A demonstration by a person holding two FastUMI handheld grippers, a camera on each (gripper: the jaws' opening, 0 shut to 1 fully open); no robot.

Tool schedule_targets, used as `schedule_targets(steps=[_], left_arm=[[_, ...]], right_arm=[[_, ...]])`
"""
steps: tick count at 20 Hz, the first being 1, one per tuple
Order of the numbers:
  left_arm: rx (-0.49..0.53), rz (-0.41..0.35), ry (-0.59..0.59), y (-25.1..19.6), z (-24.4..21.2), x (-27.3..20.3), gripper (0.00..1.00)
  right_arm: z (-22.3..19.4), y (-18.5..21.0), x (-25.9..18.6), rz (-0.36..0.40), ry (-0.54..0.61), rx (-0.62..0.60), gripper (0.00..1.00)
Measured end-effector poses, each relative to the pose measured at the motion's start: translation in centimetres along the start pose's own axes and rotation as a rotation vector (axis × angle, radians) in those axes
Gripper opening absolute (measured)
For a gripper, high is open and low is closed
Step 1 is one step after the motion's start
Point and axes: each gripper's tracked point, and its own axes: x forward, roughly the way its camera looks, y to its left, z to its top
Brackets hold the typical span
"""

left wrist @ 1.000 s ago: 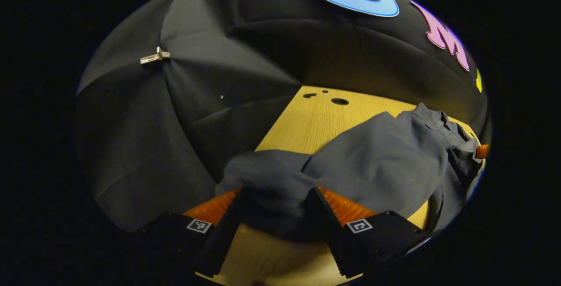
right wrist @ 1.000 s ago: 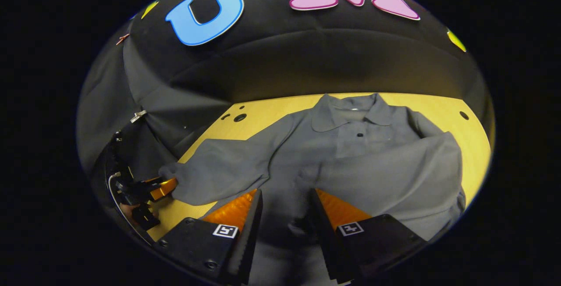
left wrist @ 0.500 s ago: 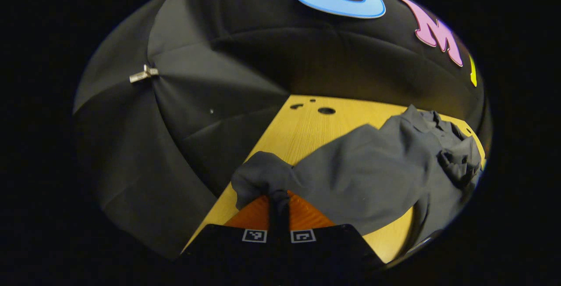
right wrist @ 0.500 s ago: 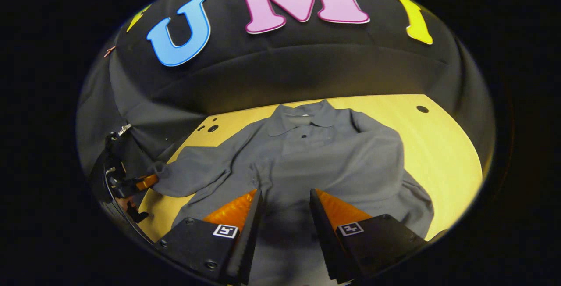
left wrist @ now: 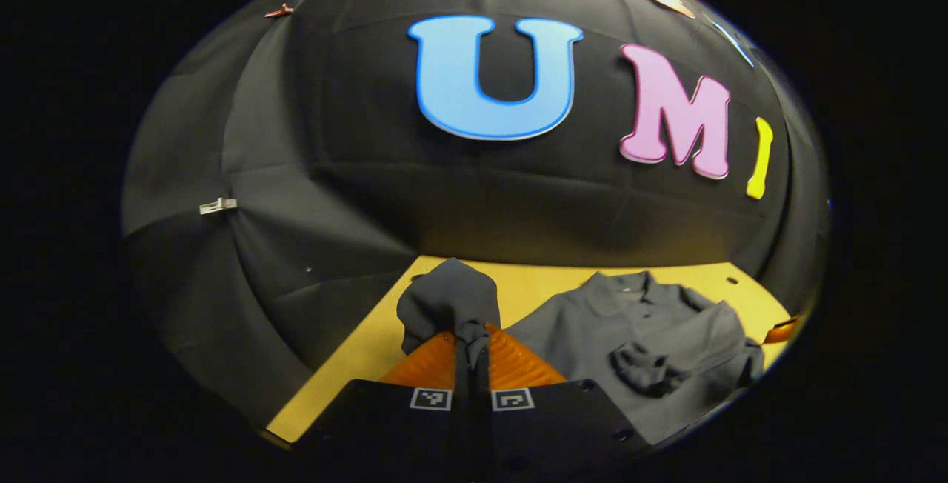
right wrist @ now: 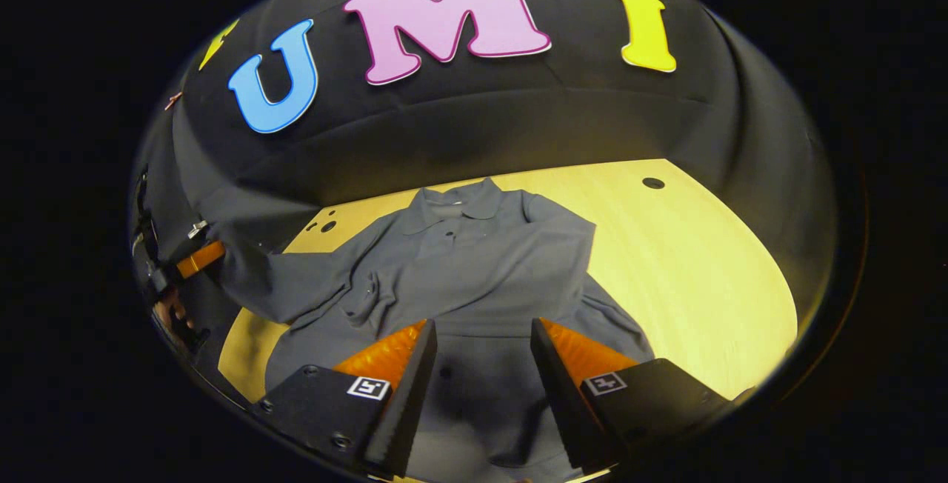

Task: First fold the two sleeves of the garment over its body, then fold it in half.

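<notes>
The grey garment lies collar-up on the yellow worktop, its far sleeve folded across the chest. The near sleeve is lifted off the worktop, its cuff pinched in the left claw, whose fingers are pressed together on the cloth. The right claw hovers above the garment's lower body with fingers spread, gripping nothing. Beyond the left claw, the worktop shows a small hole past the collar. In the right gripper view, holes lie left of the collar, and a metal clip pins the booth wall.
</notes>
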Motion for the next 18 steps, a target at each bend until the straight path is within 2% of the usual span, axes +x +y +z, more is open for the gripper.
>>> schedule_targets(steps=[1,2,6,11,14,18], left_arm=[[-0.003,-0.02,-0.009,-2.0,0.5,-0.2,0.05],[0.0,-0.039,-0.016,-3.9,0.9,-0.4,0.05],[0.009,-0.124,0.009,-11.7,0.4,-0.1,0.05],[0.039,-0.222,0.054,-20.8,-2.5,0.9,0.05],[0.064,-0.254,0.1,-24.7,-5.4,2.0,0.05],[0.102,-0.254,0.159,-27.8,-9.7,3.6,0.05]], right_arm=[[-0.1,-0.7,-0.4,-0.002,-0.002,0.001,0.81],[0.0,-1.4,-0.7,-0.003,-0.004,0.005,0.83],[0.1,-4.2,-1.9,-0.008,-0.011,0.051,0.83],[-0.4,-8.7,-2.7,-0.031,-0.004,0.083,0.83],[-0.9,-11.0,-2.9,-0.041,0.011,0.098,0.83],[-1.9,-13.7,-2.7,-0.044,0.042,0.093,0.83]])
